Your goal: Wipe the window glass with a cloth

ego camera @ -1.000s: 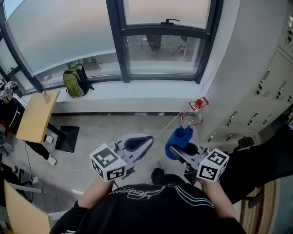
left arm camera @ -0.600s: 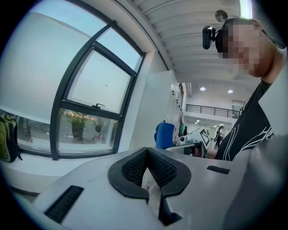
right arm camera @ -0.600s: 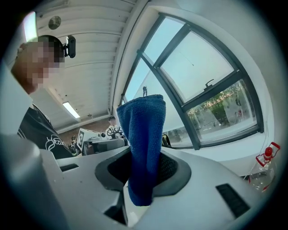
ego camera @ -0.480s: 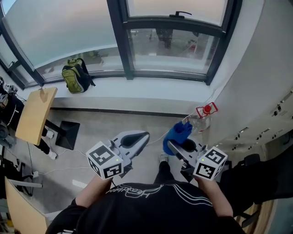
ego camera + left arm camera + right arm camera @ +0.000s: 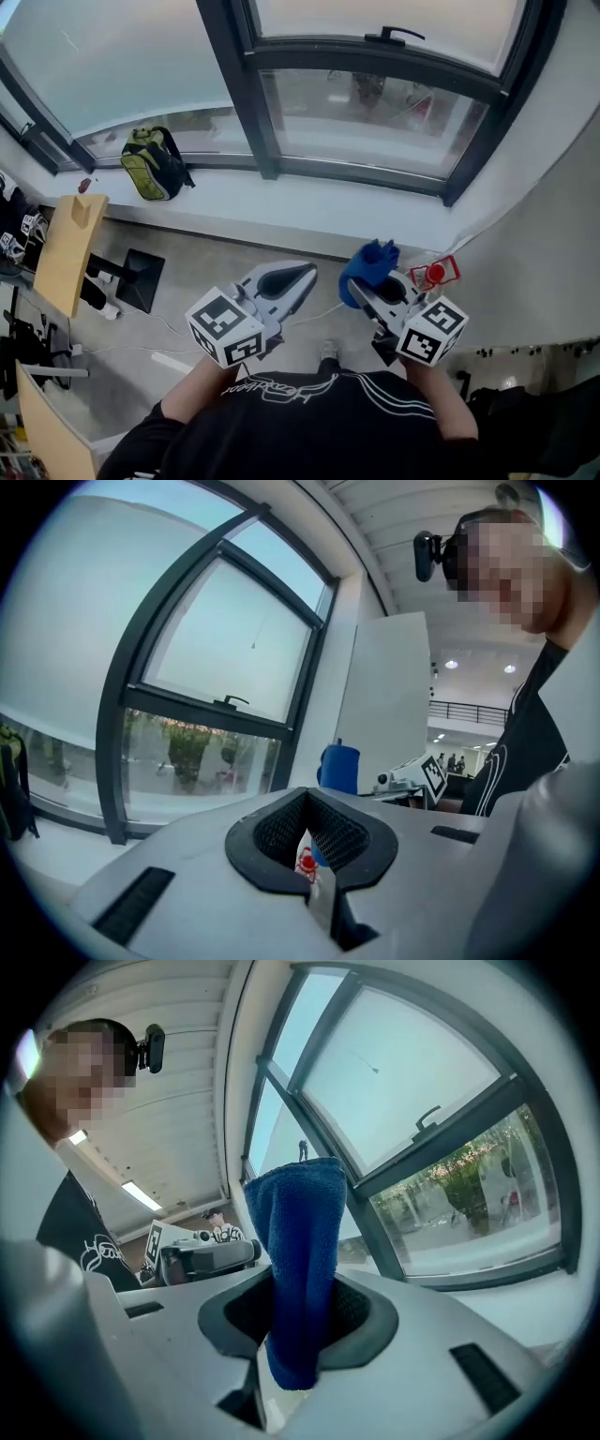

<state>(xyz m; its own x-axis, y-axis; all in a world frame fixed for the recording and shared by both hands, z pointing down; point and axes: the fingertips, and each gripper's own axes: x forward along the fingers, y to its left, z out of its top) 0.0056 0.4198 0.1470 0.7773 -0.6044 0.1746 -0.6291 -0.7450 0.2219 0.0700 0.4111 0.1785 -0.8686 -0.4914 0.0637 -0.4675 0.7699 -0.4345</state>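
Now: right tongs (image 5: 362,292) clamped on blue cloth (image 5: 368,265); left tongs (image 5: 294,277) pressed together; shirt print (image 5: 281,389) illegible.

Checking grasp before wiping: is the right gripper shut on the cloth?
Shut on it: the right gripper pinches the blue cloth, bunched upright between its jaws.

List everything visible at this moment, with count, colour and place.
window glass: several panes, clear, ahead
window frame: one, dark, around the panes
backpack: one, green and black, on the sill, left
wooden board: one, tan, far left
spray bottle: one, clear with red trigger, low right by the wall
cloth: one, blue, in the right tool
left tool: grey, shut, empty
right tool: grey, shut on the cloth
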